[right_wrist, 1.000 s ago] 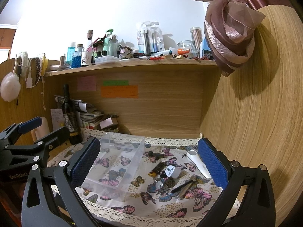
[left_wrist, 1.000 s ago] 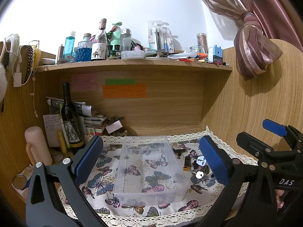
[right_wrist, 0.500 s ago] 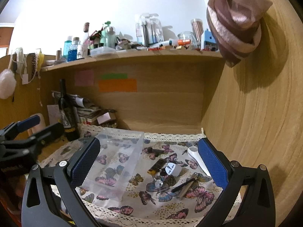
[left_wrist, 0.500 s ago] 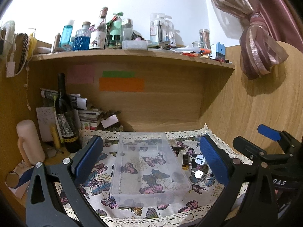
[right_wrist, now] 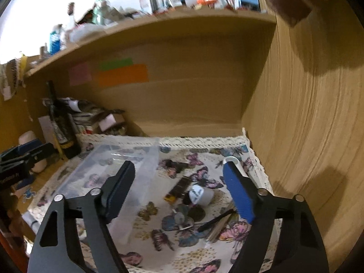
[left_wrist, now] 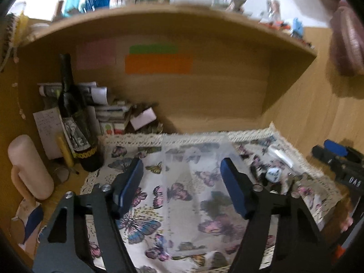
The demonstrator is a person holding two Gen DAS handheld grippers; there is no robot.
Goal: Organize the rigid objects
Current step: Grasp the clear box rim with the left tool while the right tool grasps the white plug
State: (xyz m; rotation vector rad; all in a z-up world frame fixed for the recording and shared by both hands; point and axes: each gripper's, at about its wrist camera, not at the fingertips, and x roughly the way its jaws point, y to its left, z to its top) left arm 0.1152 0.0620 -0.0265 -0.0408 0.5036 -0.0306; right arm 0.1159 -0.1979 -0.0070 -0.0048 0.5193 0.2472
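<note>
- My left gripper (left_wrist: 182, 184) hung half-open and empty over the clear bin (left_wrist: 195, 159) at centre frame.
- My right gripper (right_wrist: 179, 188), likewise part-open and empty, faced the small adapter (right_wrist: 200, 194) lower centre.
- It looked light, hard and slippery; I'd pinch its sides.
- Wooden wall (right_wrist: 307, 125) crowded the right edge.

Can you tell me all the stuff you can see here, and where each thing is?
clear plastic bin: one, see-through, on cloth's left part
butterfly tablecloth: one, cream with lace, covers desk
small white cap: one, right of bin
white scoop: one, cloth's far right
dark stick: one, black, near right fingers
wine bottle: one, dark, left of cloth
sticky notes: pink, green, orange, back wall
left gripper: open, over bin
right gripper: open, over small items
</note>
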